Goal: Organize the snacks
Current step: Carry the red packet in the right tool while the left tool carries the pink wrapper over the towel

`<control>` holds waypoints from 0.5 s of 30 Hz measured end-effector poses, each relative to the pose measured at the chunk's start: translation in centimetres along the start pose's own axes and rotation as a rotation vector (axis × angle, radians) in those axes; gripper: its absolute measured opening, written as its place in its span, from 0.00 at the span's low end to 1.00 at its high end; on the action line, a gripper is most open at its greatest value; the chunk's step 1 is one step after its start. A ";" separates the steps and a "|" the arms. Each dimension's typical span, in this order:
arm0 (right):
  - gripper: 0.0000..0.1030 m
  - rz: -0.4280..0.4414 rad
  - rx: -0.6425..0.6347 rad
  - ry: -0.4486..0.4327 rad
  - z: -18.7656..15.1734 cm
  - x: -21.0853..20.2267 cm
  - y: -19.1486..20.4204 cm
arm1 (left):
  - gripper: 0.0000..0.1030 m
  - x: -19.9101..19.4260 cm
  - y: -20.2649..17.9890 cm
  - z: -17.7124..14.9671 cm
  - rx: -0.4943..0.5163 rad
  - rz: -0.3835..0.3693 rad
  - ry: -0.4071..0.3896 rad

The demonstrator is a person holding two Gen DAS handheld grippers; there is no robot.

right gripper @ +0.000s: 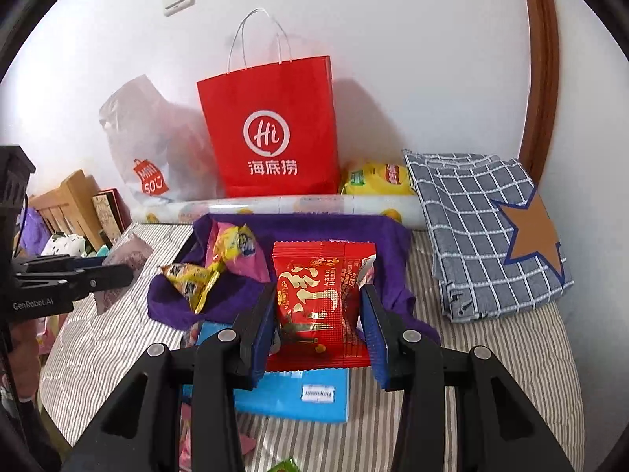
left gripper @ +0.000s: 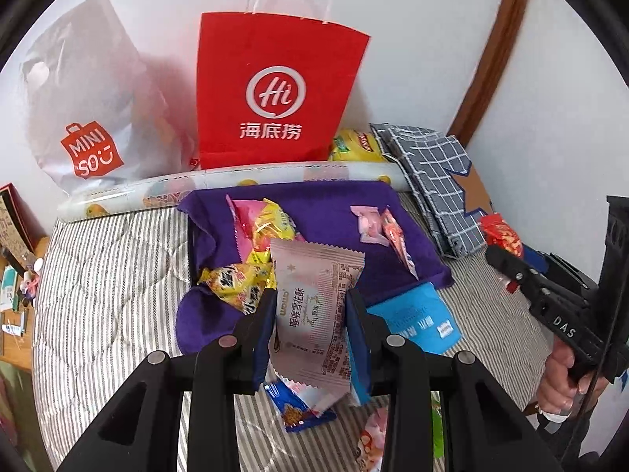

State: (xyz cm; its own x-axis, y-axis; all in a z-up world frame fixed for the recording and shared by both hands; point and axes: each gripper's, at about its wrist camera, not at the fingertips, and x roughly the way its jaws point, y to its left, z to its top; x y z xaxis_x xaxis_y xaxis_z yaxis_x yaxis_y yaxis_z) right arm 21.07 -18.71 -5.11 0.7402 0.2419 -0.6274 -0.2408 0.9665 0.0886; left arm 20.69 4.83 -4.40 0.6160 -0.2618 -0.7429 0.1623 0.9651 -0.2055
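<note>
Both hands carry snacks above the bed's near edge, the left gripper (left gripper: pixel 310 314) clamped on a pale pink packet (left gripper: pixel 314 306), the right gripper (right gripper: pixel 318 314) on a red packet (right gripper: pixel 320 299), each apparently awaiting release onto the purple cloth-lined tray (left gripper: pixel 330 200).

Both views are being lit evenly by soft, bright daylight, and faint shadows are being cast on the white wall (right gripper: pixel 393 59) behind the red bag (right gripper: pixel 271 129). Straight lines are being bent strongly toward the dark, rounded corners, and the edges are being slightly blurred.
</note>
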 end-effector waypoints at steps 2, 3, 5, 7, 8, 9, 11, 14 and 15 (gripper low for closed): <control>0.40 -0.001 0.009 0.001 0.6 0.6 -0.4 | 0.32 0.5 0.4 0.5 -0.009 0.003 0.001; 0.40 0.001 0.011 0.001 1.0 0.9 -0.5 | 0.32 0.7 0.5 0.7 -0.011 0.005 0.001; 0.40 -0.001 0.008 -0.002 1.5 1.5 -0.7 | 0.32 1.0 0.6 1.4 -0.010 0.004 -0.001; 0.40 0.000 0.005 -0.002 2.0 2.1 -0.8 | 0.32 1.3 0.7 2.1 -0.012 0.011 -0.003; 0.40 0.000 0.005 0.000 2.3 2.4 -0.9 | 0.32 1.5 0.6 2.6 -0.009 0.014 -0.004; 0.40 0.004 0.005 0.001 2.6 2.8 -1.0 | 0.32 1.6 0.6 2.9 -0.004 0.016 -0.006; 0.40 0.011 0.005 -0.005 3.1 3.4 -1.1 | 0.32 1.7 0.6 3.6 0.006 0.027 -0.013; 0.40 0.018 0.007 0.001 3.7 4.8 -1.2 | 0.32 2.3 0.8 4.6 0.004 0.034 -0.017; 0.40 0.021 0.007 0.004 3.9 5.3 -1.2 | 0.32 2.6 0.9 4.8 0.001 0.033 -0.016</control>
State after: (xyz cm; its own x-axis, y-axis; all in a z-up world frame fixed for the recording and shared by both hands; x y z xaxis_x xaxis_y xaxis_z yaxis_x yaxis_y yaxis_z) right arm 27.74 -18.29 -5.51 0.7323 0.2620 -0.6285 -0.2519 0.9618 0.1074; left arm 26.16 5.02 -3.41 0.6333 -0.2294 -0.7391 0.1425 0.9733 -0.1800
